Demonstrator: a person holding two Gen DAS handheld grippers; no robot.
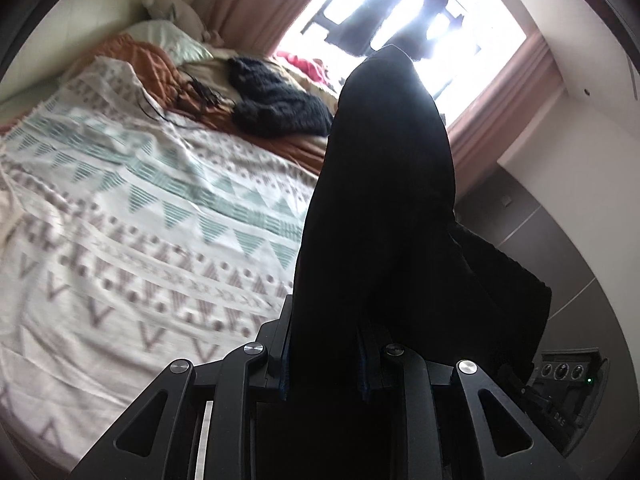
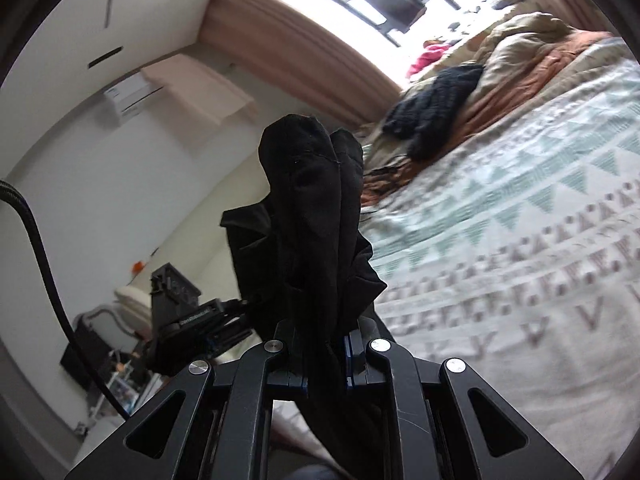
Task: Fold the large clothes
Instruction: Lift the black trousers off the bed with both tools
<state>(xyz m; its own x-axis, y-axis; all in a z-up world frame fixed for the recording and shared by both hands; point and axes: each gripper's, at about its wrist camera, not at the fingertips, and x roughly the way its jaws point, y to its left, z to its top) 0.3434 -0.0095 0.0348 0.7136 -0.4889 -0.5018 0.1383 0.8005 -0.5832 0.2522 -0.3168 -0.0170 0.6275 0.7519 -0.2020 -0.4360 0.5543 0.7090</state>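
Note:
A large black garment (image 1: 384,208) rises from between the jaws of my left gripper (image 1: 326,364), which is shut on it; the cloth stands up in front of the lens and hides the fingertips. In the right wrist view another bunched part of the black garment (image 2: 316,216) is pinched in my right gripper (image 2: 326,354), also shut on it. Both grippers are held up above the bed (image 1: 120,220). The other gripper (image 2: 188,312) shows at the lower left of the right wrist view.
The bed has a patterned white, teal and brown cover (image 2: 520,240). A dark knitted garment (image 1: 276,100) lies on an orange blanket (image 1: 152,64) near the pillows (image 1: 176,40). A bright window (image 1: 400,12) with pink curtains stands behind. A power strip (image 1: 568,372) sits at the lower right.

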